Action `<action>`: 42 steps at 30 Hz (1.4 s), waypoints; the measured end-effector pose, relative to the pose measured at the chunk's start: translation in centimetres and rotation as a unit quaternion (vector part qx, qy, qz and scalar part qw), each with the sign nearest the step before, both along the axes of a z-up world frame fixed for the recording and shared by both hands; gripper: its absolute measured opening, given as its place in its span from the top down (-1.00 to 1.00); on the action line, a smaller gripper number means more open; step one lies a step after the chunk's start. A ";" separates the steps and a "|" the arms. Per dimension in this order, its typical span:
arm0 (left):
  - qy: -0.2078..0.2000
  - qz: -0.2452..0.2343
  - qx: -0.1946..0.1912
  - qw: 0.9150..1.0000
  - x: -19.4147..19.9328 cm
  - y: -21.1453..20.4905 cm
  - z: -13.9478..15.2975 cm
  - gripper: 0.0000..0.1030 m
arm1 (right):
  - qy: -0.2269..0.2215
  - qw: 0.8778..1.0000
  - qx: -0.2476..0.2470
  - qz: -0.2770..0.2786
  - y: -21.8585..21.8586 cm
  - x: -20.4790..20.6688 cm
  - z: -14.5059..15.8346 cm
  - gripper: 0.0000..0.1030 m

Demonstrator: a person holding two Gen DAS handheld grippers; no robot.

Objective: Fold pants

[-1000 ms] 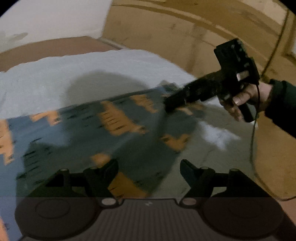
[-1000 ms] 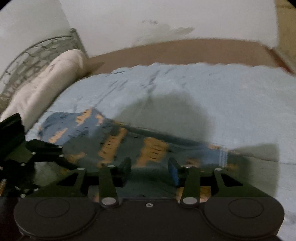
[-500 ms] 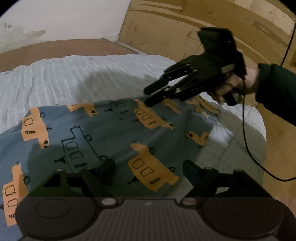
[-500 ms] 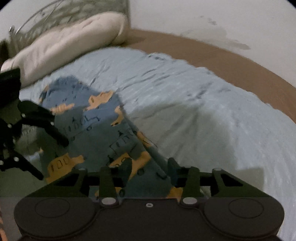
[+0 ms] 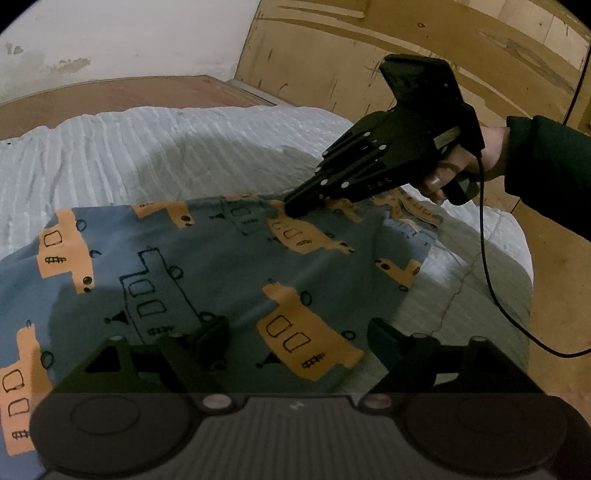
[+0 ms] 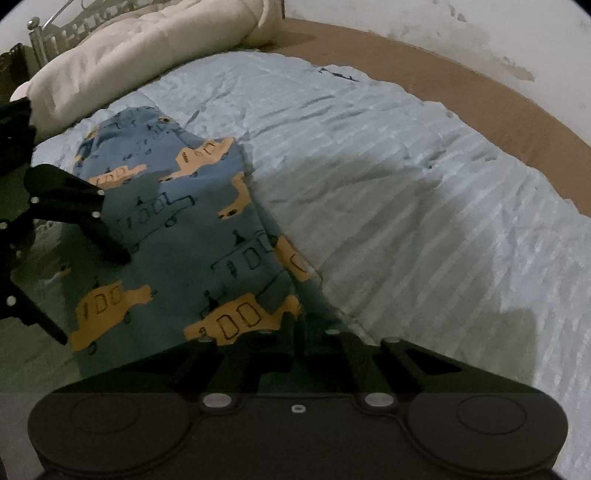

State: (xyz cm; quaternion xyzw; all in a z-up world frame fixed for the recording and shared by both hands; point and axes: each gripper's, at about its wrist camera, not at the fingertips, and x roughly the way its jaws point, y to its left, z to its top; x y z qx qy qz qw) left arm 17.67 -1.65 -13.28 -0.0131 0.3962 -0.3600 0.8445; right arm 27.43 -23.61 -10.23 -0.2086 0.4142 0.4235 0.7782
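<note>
The blue pants (image 5: 207, 266) with orange vehicle prints lie spread on the pale bedspread (image 5: 155, 147). My left gripper (image 5: 295, 339) is open, hovering just above the near part of the cloth. My right gripper (image 5: 291, 208) has its jaws closed at the far edge of the pants. In the right wrist view its fingers (image 6: 301, 325) are shut together on the edge of the pants (image 6: 177, 236). The left gripper (image 6: 110, 240) shows open at the left of that view, over the cloth.
A cream pillow (image 6: 140, 48) and a metal headboard (image 6: 44, 33) lie at the far end of the bed. A brown bed frame (image 6: 480, 85) borders the bedspread (image 6: 406, 177). A wooden floor (image 5: 369, 55) lies beyond the bed. A black cable (image 5: 491, 288) hangs from the right gripper.
The right gripper came down to the far edge of the pants and its jaws closed on the cloth. The left gripper stayed open over the near part.
</note>
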 end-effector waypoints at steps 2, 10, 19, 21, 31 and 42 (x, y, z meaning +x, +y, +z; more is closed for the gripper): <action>0.000 0.001 -0.001 1.000 -0.1 0.0 0.1 -0.68 | -0.005 1.000 -0.001 0.004 -0.1 -0.3 0.1 0.96; 0.004 0.007 -0.004 1.000 0.2 0.2 0.1 -0.69 | -0.072 0.995 0.001 -0.062 -1.1 0.9 1.3 1.00; -0.006 0.028 0.004 1.000 -0.1 1.8 0.4 -0.71 | -0.033 0.995 0.074 -0.053 -0.6 -0.2 1.7 0.39; -0.009 0.047 0.030 0.998 0.1 3.1 0.5 -0.74 | -0.032 0.996 0.075 -0.034 1.0 -0.2 1.8 0.10; 0.003 0.133 0.051 0.990 -0.9 10.7 0.8 -0.80 | -0.030 0.995 0.099 -0.007 7.9 1.0 3.2 -0.22; -0.006 0.119 0.059 0.991 -1.2 10.5 -0.6 -0.95 | 0.017 0.998 0.037 0.047 19.0 4.7 -0.5 0.47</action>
